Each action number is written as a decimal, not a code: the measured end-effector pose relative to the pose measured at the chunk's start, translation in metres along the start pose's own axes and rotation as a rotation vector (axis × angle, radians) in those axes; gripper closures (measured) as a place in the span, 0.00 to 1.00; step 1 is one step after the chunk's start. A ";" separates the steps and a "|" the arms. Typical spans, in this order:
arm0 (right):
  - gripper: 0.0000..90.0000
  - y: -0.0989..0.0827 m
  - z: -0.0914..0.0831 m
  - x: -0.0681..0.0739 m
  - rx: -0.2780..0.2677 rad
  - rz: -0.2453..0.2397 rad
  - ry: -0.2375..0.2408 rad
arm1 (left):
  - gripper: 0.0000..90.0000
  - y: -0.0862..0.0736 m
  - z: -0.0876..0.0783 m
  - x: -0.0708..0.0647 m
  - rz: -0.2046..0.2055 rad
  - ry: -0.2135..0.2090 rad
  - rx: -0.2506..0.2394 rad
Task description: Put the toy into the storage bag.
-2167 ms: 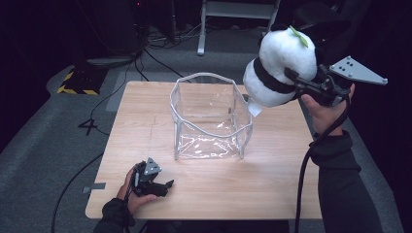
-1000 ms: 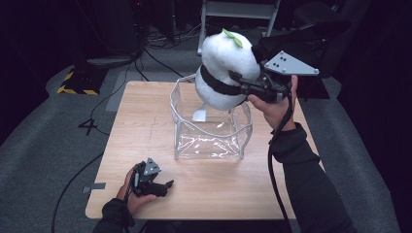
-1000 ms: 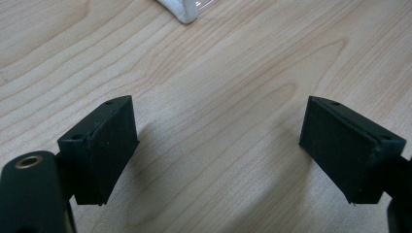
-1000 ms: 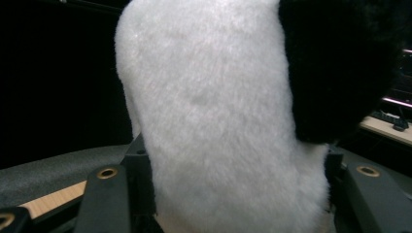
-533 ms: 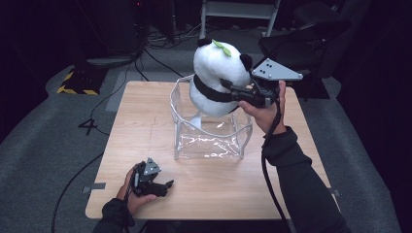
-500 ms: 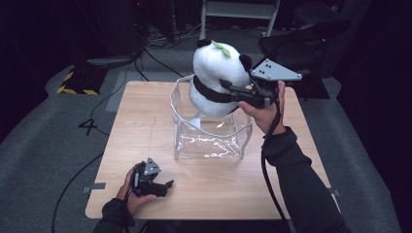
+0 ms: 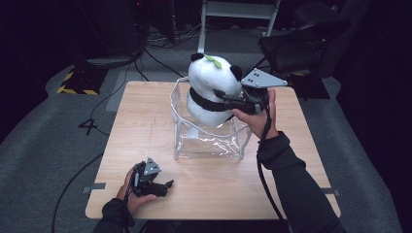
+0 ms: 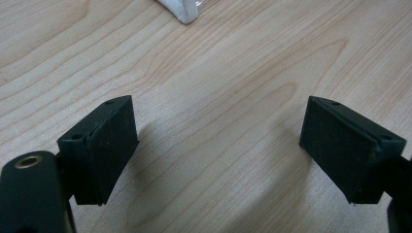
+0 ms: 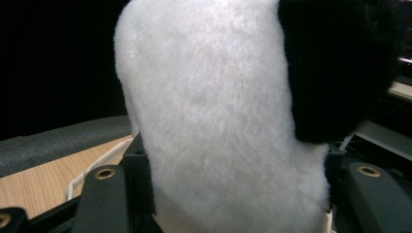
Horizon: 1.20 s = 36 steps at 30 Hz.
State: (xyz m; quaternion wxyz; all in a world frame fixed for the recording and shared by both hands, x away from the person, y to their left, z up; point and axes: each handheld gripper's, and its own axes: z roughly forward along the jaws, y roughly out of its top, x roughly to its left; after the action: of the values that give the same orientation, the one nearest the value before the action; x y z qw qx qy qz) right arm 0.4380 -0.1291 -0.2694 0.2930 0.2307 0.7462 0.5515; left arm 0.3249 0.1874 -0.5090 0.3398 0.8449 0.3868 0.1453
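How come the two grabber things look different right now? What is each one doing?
The right gripper is shut on the panda plush, while the left gripper is open and holds nothing. The right gripper is held up over the clear bag; the left gripper sits low at the table's near edge. Both have black jaws and are held in a hand.

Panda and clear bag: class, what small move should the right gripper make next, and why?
Probably lower it a little further. The right gripper is shut on the panda, whose lower half sits inside the clear bag while its head rises above the rim; releasing now might tip it.
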 end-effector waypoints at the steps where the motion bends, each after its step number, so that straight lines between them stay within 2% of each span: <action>1: 0.44 -0.001 0.000 0.000 0.004 0.007 0.001 | 0.15 0.000 0.000 0.000 0.000 0.000 0.000; 7: 0.43 -0.015 0.003 0.001 0.028 0.027 0.022 | 0.15 0.000 0.000 0.000 0.000 0.000 0.000; 10: 0.42 -0.021 0.005 0.003 0.051 0.020 0.009 | 0.15 0.000 0.000 0.000 0.000 0.000 0.000; 14: 0.42 -0.029 0.008 0.000 0.058 0.047 0.015 | 0.15 0.000 0.000 0.000 0.000 0.000 0.000; 18: 0.41 -0.033 0.009 -0.001 0.074 0.047 0.007 | 0.15 0.000 0.000 0.000 0.000 -0.001 0.000; 24: 0.39 -0.031 0.010 -0.002 0.122 0.050 -0.007 | 0.15 0.000 0.000 0.000 0.000 0.000 0.000; 31: 0.37 -0.028 0.013 -0.001 0.198 0.013 0.023 | 0.15 0.000 0.000 0.000 0.000 0.000 0.000; 36: 0.35 -0.027 0.017 -0.001 0.242 0.012 0.043 | 0.15 0.000 0.000 0.000 0.000 -0.001 0.000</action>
State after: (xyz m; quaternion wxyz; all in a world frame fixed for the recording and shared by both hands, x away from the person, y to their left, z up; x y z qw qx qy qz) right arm 0.4502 -0.1259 -0.2983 0.2437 0.2569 0.8121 0.4637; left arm 0.3250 0.1874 -0.5091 0.3400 0.8449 0.3868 0.1448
